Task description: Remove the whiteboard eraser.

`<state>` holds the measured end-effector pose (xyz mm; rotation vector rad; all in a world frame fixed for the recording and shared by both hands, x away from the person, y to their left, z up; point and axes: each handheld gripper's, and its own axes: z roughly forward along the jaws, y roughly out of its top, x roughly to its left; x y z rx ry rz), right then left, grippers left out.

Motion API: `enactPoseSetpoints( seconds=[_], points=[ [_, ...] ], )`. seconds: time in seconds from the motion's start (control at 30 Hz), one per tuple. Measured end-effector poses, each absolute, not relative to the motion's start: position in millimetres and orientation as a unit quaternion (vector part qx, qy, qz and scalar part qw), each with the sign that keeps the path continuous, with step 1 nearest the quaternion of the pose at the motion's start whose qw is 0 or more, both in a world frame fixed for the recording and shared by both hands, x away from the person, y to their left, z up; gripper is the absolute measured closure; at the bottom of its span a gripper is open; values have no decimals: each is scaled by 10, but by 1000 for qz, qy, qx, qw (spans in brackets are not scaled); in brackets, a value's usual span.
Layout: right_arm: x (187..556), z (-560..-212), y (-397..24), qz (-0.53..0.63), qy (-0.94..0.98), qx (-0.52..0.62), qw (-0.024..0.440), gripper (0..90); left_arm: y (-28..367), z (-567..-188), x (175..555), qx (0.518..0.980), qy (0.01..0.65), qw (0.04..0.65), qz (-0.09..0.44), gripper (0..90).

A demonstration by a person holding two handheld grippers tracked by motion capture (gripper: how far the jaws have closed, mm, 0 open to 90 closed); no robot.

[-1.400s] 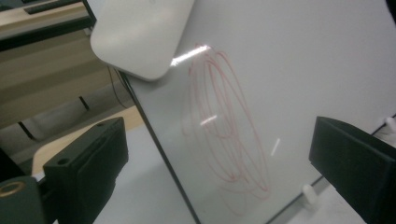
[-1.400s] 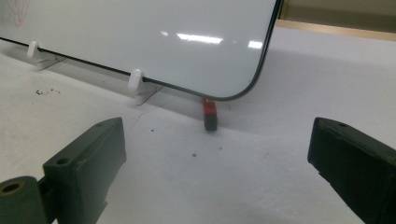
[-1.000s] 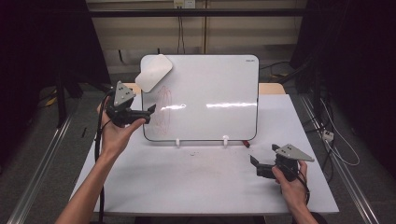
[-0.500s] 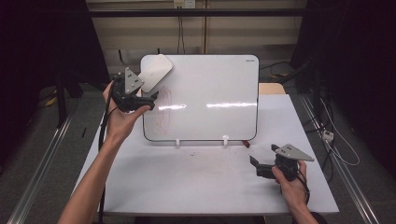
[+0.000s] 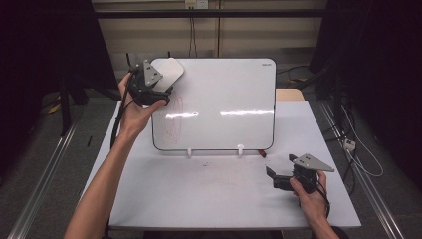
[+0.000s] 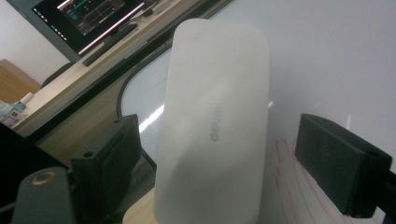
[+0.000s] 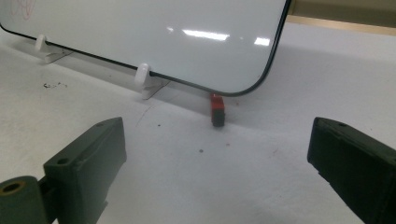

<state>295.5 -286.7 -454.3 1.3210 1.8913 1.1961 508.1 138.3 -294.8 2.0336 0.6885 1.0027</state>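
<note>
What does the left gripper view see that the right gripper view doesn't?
Left gripper view: a white eraser on the whiteboard, standing between the left tongs, whose jaws have just been closing but do not press it; behind, a lit screen. Right gripper view: the white table, two white board stands and a small red piece under the board's corner, beyond the open right tongs. Both: the whiteboard with red scribbles.
</note>
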Motion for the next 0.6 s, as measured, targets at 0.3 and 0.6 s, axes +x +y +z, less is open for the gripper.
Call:
enactPoseSetpoints(
  seconds=[0.3, 0.6],
  points=[
    [2953, -4546, -2863, 443, 702, 490, 267, 43, 1271, -2930, 5212, 806, 258, 350, 402, 240],
    [2950, -4549, -2873, 443, 702, 490, 266, 43, 1216, -2994, 5264, 812, 247, 330, 413, 290]
  ],
)
